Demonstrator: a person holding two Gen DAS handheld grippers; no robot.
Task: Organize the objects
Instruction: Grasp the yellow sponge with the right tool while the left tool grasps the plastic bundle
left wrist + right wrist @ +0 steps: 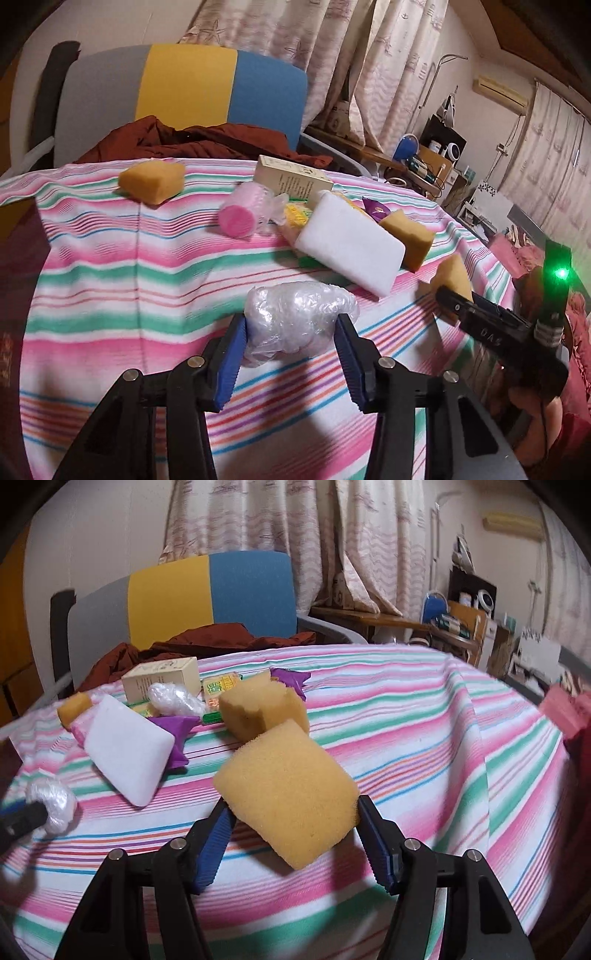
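Observation:
My left gripper (291,321) is shut on a crumpled clear plastic bundle (299,314), its blue pads pressing both sides just above the striped cloth (110,277). In the right wrist view the same bundle (51,805) shows at the far left. My right gripper (294,803) is shut on a yellow sponge (288,794), tilted and lifted off the cloth. The left wrist view shows that sponge (452,275) at the right. A white foam block (349,243), a pink roll (238,218), a cream box (291,181) and other yellow sponges (153,181) lie behind.
Purple wrappers (177,734), a second plastic bundle (173,699) and a green-yellow packet (221,683) lie in the pile. A chair (207,590) with a rust-red garment (207,638) stands behind the table. The cloth's right half (424,720) is bare.

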